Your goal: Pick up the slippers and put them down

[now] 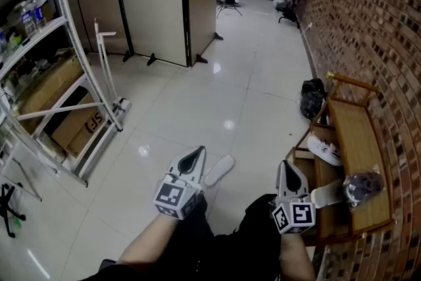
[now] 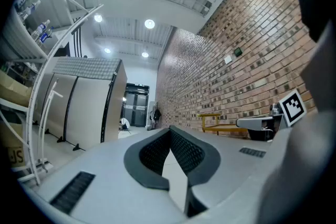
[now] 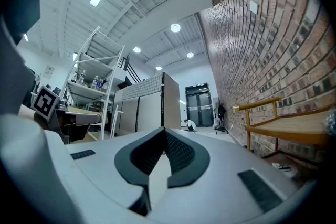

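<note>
Starting at the left, a white metal rack (image 1: 62,43) is seen, loaded with cardboard boxes (image 1: 46,92) and bottles (image 1: 29,16), with tall beige partition panels (image 1: 151,3) set behind it on the glossy tiled floor (image 1: 197,108). The left gripper (image 1: 196,156) is held low over the floor, roughly level. Its jaws are pressed together at the tips in the left gripper view (image 2: 169,131), and nothing is gripped between them. Just right of its tip, a white slipper (image 1: 219,170) is laid flat on the floor, untouched. Further right, the right gripper (image 1: 289,171) is likewise held roughly level, jaws closed tip to tip (image 3: 164,131) and empty. Beyond it, a wooden bench (image 1: 358,135) is placed against the brick wall (image 1: 368,10). A second slipper (image 1: 324,150) is rested on its lower shelf, well apart from both grippers. A black bag (image 1: 312,97) is left on the floor at the bench's far end.
</note>
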Action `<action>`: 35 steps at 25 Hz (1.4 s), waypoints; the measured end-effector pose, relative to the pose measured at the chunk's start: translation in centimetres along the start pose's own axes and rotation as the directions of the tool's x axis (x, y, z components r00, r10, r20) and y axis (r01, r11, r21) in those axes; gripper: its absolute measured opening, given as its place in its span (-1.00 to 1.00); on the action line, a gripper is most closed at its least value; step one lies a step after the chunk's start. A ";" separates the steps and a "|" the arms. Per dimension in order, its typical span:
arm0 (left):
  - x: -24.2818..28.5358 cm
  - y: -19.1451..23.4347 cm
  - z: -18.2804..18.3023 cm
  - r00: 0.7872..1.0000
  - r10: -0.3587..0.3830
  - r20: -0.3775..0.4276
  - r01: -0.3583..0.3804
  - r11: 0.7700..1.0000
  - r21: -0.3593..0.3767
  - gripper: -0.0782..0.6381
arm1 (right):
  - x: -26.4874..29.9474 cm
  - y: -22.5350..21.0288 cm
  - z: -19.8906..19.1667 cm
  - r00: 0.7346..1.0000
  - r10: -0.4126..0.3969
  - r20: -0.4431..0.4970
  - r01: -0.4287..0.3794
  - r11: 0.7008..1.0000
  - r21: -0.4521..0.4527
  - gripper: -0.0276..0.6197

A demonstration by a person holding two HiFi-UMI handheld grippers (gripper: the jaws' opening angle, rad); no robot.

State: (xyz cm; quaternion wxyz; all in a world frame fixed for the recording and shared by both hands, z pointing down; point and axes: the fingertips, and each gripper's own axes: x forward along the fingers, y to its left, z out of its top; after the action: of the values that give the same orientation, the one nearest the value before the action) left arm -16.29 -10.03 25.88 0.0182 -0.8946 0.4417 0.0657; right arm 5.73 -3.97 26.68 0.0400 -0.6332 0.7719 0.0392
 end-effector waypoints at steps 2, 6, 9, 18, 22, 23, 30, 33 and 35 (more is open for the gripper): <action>-0.2 0.1 0.3 1.000 -0.020 0.001 0.020 0.999 0.025 -0.78 | 0.2 0.0 0.6 1.000 0.003 -0.002 -0.003 1.000 -0.008 -0.88; -0.5 1.4 1.6 1.000 -0.015 -0.003 0.015 0.998 0.059 -0.78 | 0.9 -0.3 1.9 1.000 0.003 0.004 -0.003 1.000 -0.017 -0.88; -0.6 2.7 2.5 1.000 0.010 -0.001 -0.010 0.999 0.041 -0.78 | 1.4 -0.7 2.2 1.000 -0.008 0.004 0.008 1.000 -0.008 -0.88; 0.6 3.4 2.4 1.000 0.005 -0.009 -0.004 0.999 0.038 -0.78 | 2.7 -0.7 1.2 1.000 0.003 -0.025 -0.003 1.000 -0.021 -0.88; 2.0 2.8 1.9 1.000 -0.018 -0.020 0.019 0.999 0.040 -0.78 | 3.4 -1.0 0.9 0.999 0.000 -0.040 -0.001 1.000 -0.027 -0.88; 2.5 2.7 1.7 0.999 -0.028 -0.020 0.029 0.998 0.047 -0.78 | 3.7 -1.2 0.9 0.999 -0.001 -0.041 0.000 1.000 -0.030 -0.88; 6.0 2.7 0.1 0.997 -0.070 -0.034 0.072 0.996 0.047 -0.78 | 6.4 -2.8 -0.4 0.997 -0.014 -0.072 0.011 0.999 -0.044 -0.88; 7.9 3.1 -0.8 0.996 -0.075 -0.038 0.077 0.996 0.038 -0.78 | 8.1 -3.9 -1.3 0.996 -0.009 -0.084 0.003 0.998 -0.062 -0.88; 9.3 3.5 -1.3 0.997 -0.073 -0.039 0.074 0.997 0.025 -0.78 | 9.3 -4.5 -2.0 0.996 -0.015 -0.093 0.009 0.998 -0.058 -0.88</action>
State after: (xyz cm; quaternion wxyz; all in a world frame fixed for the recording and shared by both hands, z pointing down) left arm -13.37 -19.60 26.04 0.0238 -0.9110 0.4096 0.0421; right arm 8.35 -14.14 27.54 -0.0141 -0.6399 0.7677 0.0316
